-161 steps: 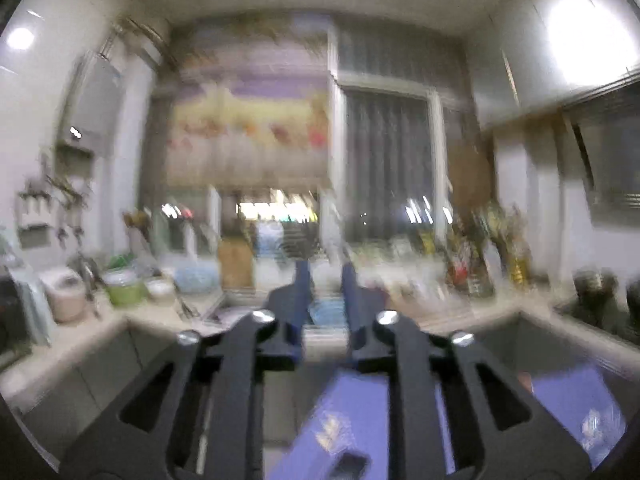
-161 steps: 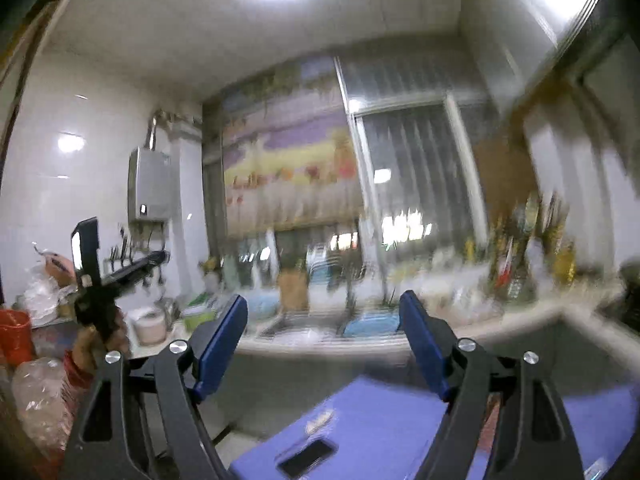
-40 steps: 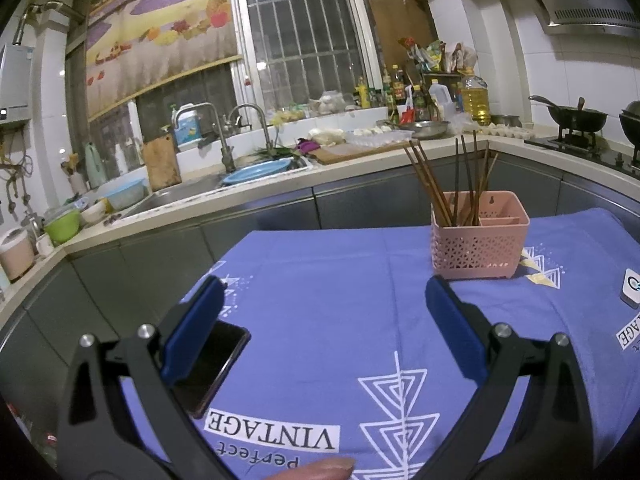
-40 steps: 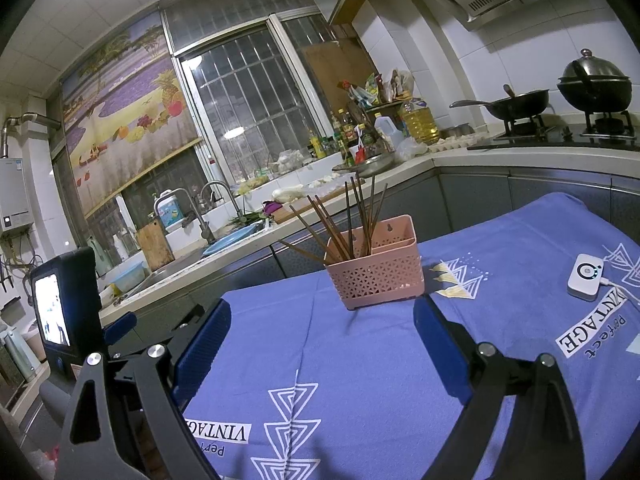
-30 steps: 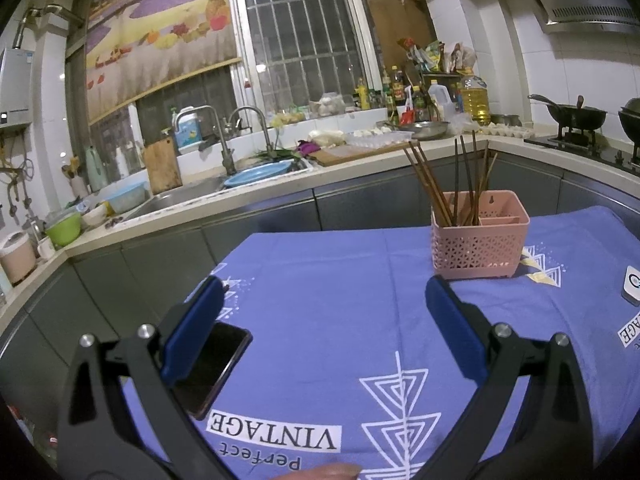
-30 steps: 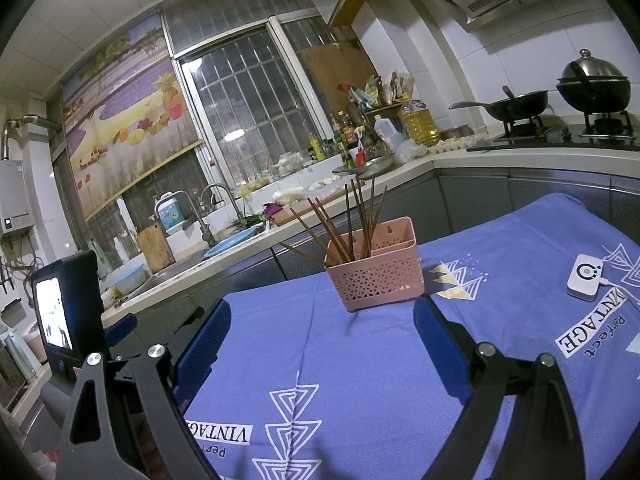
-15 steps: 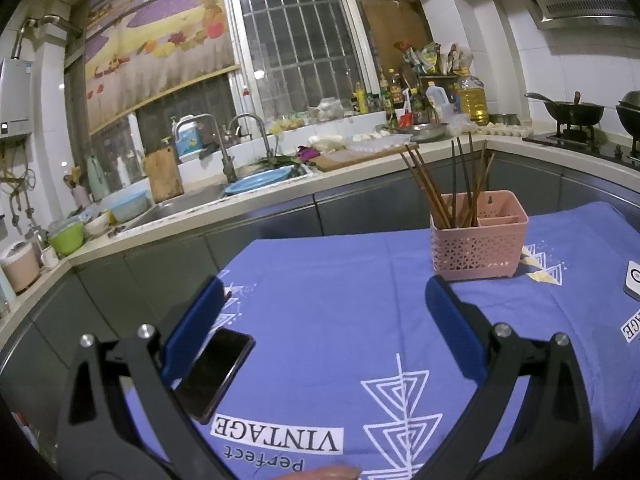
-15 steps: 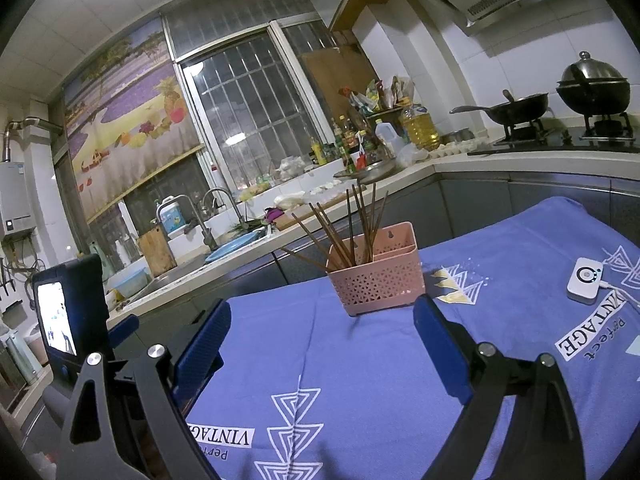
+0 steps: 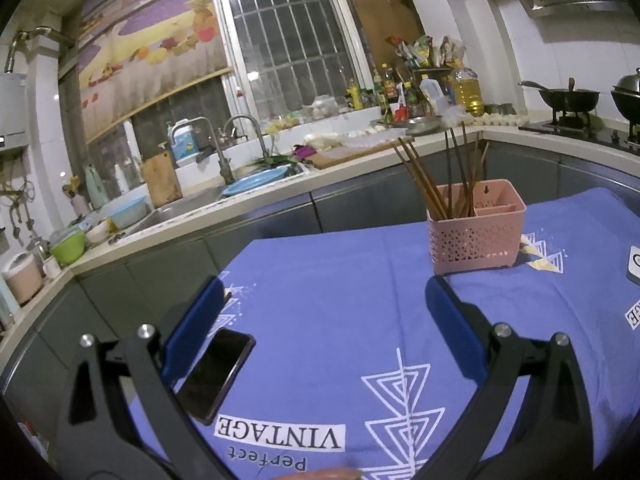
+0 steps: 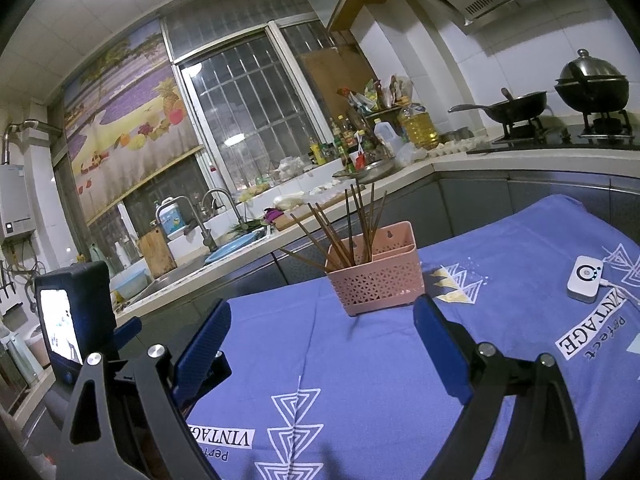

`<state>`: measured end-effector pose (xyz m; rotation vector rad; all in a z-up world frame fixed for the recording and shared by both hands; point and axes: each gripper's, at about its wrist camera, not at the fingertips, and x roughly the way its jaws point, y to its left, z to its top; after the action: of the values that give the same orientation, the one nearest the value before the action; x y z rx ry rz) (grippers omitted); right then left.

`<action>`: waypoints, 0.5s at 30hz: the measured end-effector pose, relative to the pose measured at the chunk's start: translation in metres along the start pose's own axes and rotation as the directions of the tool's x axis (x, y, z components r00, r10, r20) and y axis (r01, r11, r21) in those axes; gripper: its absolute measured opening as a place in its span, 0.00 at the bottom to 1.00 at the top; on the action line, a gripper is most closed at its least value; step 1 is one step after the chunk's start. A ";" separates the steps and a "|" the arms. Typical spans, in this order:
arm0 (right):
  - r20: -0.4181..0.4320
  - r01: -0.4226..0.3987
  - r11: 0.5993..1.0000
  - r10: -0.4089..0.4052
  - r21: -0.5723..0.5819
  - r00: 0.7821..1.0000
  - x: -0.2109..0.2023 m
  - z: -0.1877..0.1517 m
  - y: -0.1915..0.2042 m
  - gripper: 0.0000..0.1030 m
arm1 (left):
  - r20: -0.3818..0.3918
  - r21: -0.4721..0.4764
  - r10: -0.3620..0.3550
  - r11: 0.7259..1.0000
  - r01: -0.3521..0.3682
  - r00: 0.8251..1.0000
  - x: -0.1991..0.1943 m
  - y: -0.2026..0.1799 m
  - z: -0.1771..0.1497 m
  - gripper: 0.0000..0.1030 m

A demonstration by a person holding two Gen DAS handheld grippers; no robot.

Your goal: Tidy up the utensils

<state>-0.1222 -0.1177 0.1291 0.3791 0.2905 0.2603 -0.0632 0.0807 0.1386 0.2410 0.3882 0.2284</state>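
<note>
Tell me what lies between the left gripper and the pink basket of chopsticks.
Nothing visible: only bare blue tablecloth separates the open left gripper from the pink perforated basket. The black phone lies off to the left, beside the left finger.

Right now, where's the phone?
In the left wrist view, the phone lies on the blue tablecloth beside the left gripper's left finger.

Utensil basket (image 9: 476, 236) on a kitchen table
Chopsticks (image 9: 424, 182) stand in its left compartment; a phone (image 9: 218, 374) lies front-left, a counter (image 9: 280, 184) behind
</note>
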 end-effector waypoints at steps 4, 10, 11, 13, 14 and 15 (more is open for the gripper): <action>0.002 0.000 1.000 0.000 -0.001 1.000 0.000 0.000 -0.001 0.89 | -0.012 0.005 -0.005 1.000 0.005 1.000 0.002 -0.001 0.000 0.94; 0.001 0.000 1.000 0.000 0.002 1.000 0.000 0.000 0.000 0.89 | -0.032 0.013 -0.008 1.000 0.008 0.999 0.004 -0.004 -0.001 0.94; 0.001 0.000 1.000 0.000 0.002 1.000 0.000 0.000 0.001 0.89 | -0.032 0.015 -0.007 1.000 0.007 0.999 0.004 -0.005 -0.001 0.94; 0.001 0.000 1.000 0.000 0.002 1.000 0.000 -0.001 0.002 0.89 | -0.031 0.017 -0.001 1.000 0.002 1.000 0.004 -0.005 -0.002 0.94; 0.001 0.000 1.000 0.000 0.002 1.000 0.000 0.000 0.001 0.89 | -0.031 0.017 -0.002 1.000 0.002 1.000 0.004 -0.006 -0.001 0.94; 0.001 0.000 1.000 0.000 0.003 1.000 0.000 0.000 0.000 0.89 | -0.031 0.017 -0.002 1.000 0.003 1.000 0.004 -0.006 -0.001 0.94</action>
<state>-0.1225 -0.1178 0.1289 0.3818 0.2903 0.2595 -0.0589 0.0765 0.1341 0.2536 0.4215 0.2265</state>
